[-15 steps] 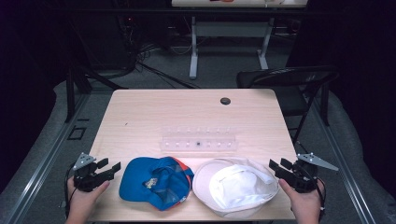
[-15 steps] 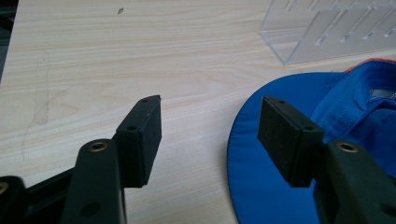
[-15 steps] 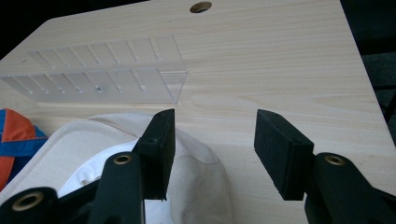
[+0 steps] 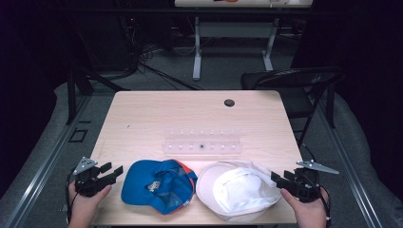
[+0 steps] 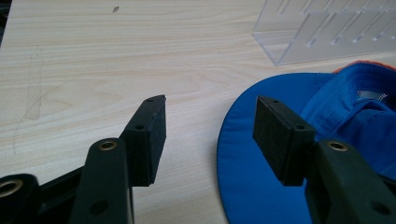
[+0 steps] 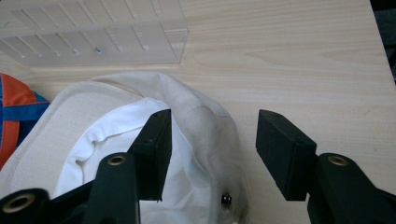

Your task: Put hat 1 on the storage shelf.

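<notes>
A blue cap (image 4: pixel 157 185) with an orange edge lies upside down near the table's front, left of a white cap (image 4: pixel 237 190) that also lies upside down. My left gripper (image 4: pixel 112 171) is open just left of the blue cap; in the left gripper view its jaws straddle the blue brim's edge (image 5: pixel 243 163) without pressing it. My right gripper (image 4: pixel 278 179) is open at the white cap's right rim. In the right gripper view the white cap's edge (image 6: pixel 205 126) lies between the open jaws (image 6: pixel 212 140), untouched.
A clear plastic rack (image 4: pixel 202 141) with slots stands behind the caps at mid-table. A small dark round hole (image 4: pixel 229 102) marks the far side of the wooden table (image 4: pixel 142 114). A black folding chair (image 4: pixel 294 83) stands beyond the right corner.
</notes>
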A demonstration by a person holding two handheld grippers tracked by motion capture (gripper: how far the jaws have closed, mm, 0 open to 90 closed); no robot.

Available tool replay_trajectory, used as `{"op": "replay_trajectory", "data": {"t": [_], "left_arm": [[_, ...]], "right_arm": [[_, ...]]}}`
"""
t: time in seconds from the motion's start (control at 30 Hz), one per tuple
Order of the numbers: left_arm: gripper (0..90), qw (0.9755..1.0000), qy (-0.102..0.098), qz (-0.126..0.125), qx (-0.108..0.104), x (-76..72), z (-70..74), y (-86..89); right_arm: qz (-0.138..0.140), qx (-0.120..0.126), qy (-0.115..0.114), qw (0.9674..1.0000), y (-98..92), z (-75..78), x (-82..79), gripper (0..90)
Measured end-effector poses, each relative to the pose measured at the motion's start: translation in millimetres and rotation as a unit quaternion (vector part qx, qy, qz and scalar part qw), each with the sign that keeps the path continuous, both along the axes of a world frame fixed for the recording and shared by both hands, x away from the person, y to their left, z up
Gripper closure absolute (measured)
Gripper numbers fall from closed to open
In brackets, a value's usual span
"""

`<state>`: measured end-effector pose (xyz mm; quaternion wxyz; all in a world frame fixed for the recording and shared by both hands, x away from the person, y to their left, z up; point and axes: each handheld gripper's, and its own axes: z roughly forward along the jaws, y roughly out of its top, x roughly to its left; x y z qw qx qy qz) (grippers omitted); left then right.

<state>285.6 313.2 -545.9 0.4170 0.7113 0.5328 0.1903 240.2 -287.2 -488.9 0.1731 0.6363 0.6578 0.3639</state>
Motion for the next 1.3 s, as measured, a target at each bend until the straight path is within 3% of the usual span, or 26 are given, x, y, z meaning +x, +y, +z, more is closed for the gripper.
{"op": "replay_trajectory", "data": {"t": [0.27,0.4,0.5,0.63,0.8,0.83,0.97,1.1,1.13,1.3], "left_arm": [[44.8,0.9999,0.005,-0.01,0.005,1.0,-2.1,-6.1],[45.0,0.9999,0.006,-0.015,0.005,2.5,-4.7,-8.4],[45.3,0.9998,0.009,-0.018,0.005,2.2,-4.6,-9.0],[45.6,0.9998,0.009,-0.019,0.005,1.8,-4.5,-9.2],[45.7,0.9998,0.012,-0.018,0.004,3.7,-6.3,-8.4],[45.7,0.9998,0.012,-0.018,0.004,3.7,-6.3,-8.4],[45.7,0.9998,0.012,-0.017,0.004,3.4,-5.8,-8.0],[46.4,0.9998,0.013,-0.018,0.004,3.4,-6.0,-8.0],[46.7,0.9998,0.013,-0.018,0.003,3.4,-6.0,-8.1],[46.7,0.9997,0.013,-0.02,0.006,3.8,-6.5,-8.4]], "right_arm": [[-0.018,0.002,0.038,0.9991,-2.9,-11.5,-10.0,47.0],[0.004,0.024,0.06,0.9979,-8.5,-18.2,-12.8,63.1],[0.012,0.007,0.06,0.9981,-8.9,-18.6,-8.6,71.0],[0.019,-0.001,0.061,0.9979,-8.0,-14.0,3.3,73.8],[0.025,-0.01,0.071,0.9971,-5.1,-3.0,39.2,75.5],[0.025,-0.01,0.071,0.9971,-5.1,-3.0,39.2,75.5],[0.042,-0.034,0.087,0.9947,0.0,2.3,64.8,75.6],[0.048,-0.048,0.093,0.9933,2.6,5.1,76.6,75.8],[0.057,-0.054,0.102,0.9917,3.3,7.1,83.6,75.9],[0.065,-0.063,0.115,0.9893,5.8,10.2,92.3,75.6]]}}
